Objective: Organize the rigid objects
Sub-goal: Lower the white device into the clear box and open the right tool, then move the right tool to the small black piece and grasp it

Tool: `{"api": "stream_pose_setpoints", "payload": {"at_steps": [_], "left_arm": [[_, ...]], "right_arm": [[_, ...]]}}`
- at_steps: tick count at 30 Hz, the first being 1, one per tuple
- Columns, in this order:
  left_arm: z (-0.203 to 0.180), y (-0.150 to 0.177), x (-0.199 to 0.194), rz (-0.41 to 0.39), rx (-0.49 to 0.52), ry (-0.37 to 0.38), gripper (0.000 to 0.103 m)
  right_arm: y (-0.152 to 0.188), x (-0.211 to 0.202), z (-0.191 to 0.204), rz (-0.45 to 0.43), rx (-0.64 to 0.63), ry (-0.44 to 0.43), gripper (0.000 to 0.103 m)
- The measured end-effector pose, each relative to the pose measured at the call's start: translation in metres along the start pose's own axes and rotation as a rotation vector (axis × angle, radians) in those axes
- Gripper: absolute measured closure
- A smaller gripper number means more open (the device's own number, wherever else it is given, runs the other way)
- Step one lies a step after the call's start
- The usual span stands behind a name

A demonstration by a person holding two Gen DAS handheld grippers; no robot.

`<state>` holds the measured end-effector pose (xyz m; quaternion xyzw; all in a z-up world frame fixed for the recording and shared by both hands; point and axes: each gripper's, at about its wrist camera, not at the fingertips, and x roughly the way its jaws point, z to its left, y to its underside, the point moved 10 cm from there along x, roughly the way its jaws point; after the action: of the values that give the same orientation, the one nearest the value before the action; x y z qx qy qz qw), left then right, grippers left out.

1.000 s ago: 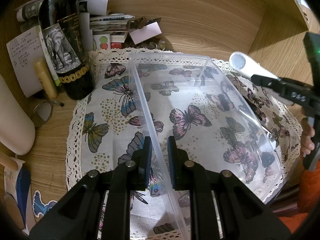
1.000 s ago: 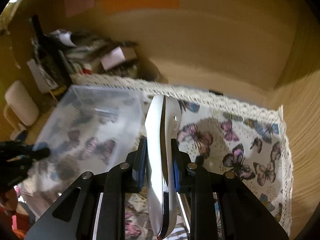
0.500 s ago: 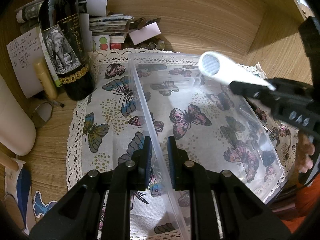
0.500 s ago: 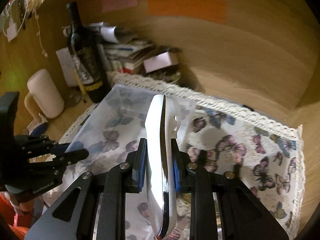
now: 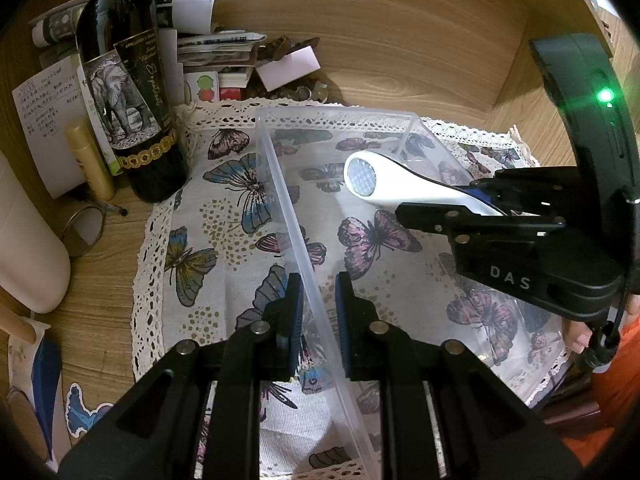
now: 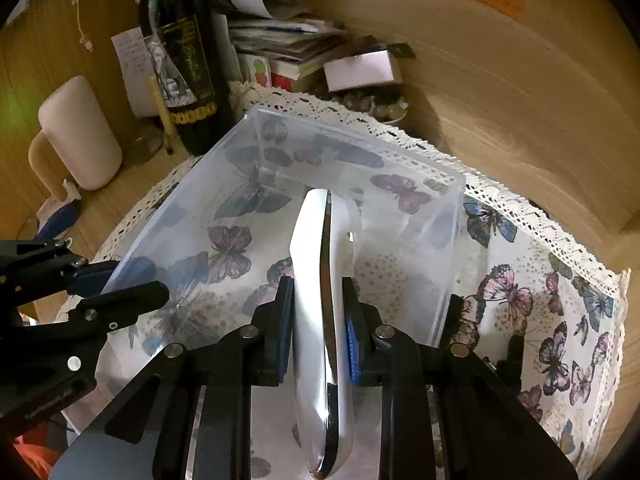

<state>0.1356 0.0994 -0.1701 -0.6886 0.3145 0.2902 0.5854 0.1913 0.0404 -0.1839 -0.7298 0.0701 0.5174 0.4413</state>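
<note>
Right wrist view: right gripper (image 6: 318, 322) clenched around white device (image 6: 322, 320), left gripper (image 5: 318, 312) clamping clear bin (image 5: 304, 248) wall.

One clear plastic bin (image 5: 280, 184), one white handheld device (image 5: 384, 180), one wine bottle (image 5: 132, 92), two claws (image 5: 317, 304) (image 6: 318, 320)

A: What's your support surface?

B: You're on a wooden desk (image 5: 100, 280) with wood walls behind. A butterfly-print cloth (image 5: 208, 256) with a lace edge lies flat on it.

A: What sits on the cloth?

B: Your clear plastic bin (image 5: 400, 280).

A: And on bare wood?

B: A wine bottle (image 5: 128, 92), paper stack (image 5: 216, 44), cream cylinder (image 5: 28, 248) and stickers (image 5: 80, 412), all left of the cloth.
</note>
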Motion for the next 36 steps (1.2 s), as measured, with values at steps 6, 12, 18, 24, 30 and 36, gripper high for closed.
{"api": "stream_pose_setpoints", "payload": {"at_steps": [6, 12, 18, 24, 30, 36], "left_arm": [[-0.001, 0.0, 0.001, -0.002, 0.007, -0.008, 0.087], [-0.001, -0.001, 0.001, 0.002, 0.009, -0.018, 0.087], [-0.001, -0.001, 0.002, 0.007, 0.013, -0.03, 0.087], [-0.001, 0.0, 0.001, 0.005, 0.014, -0.039, 0.087], [-0.001, 0.001, 0.001, 0.003, 0.011, -0.044, 0.087], [0.001, 0.001, 0.004, 0.019, 0.012, -0.048, 0.087]], "right_arm": [[0.001, -0.003, 0.001, 0.0, -0.023, 0.005, 0.083], [-0.001, -0.018, 0.001, -0.038, -0.038, 0.012, 0.083], [-0.002, -0.04, -0.021, -0.092, -0.003, 0.046, 0.079], [-0.002, -0.063, -0.067, -0.144, 0.079, 0.127, 0.065], [0.005, -0.069, -0.117, -0.143, 0.179, 0.187, 0.06], [0.023, -0.045, -0.143, -0.072, 0.222, 0.206, 0.06]]}}
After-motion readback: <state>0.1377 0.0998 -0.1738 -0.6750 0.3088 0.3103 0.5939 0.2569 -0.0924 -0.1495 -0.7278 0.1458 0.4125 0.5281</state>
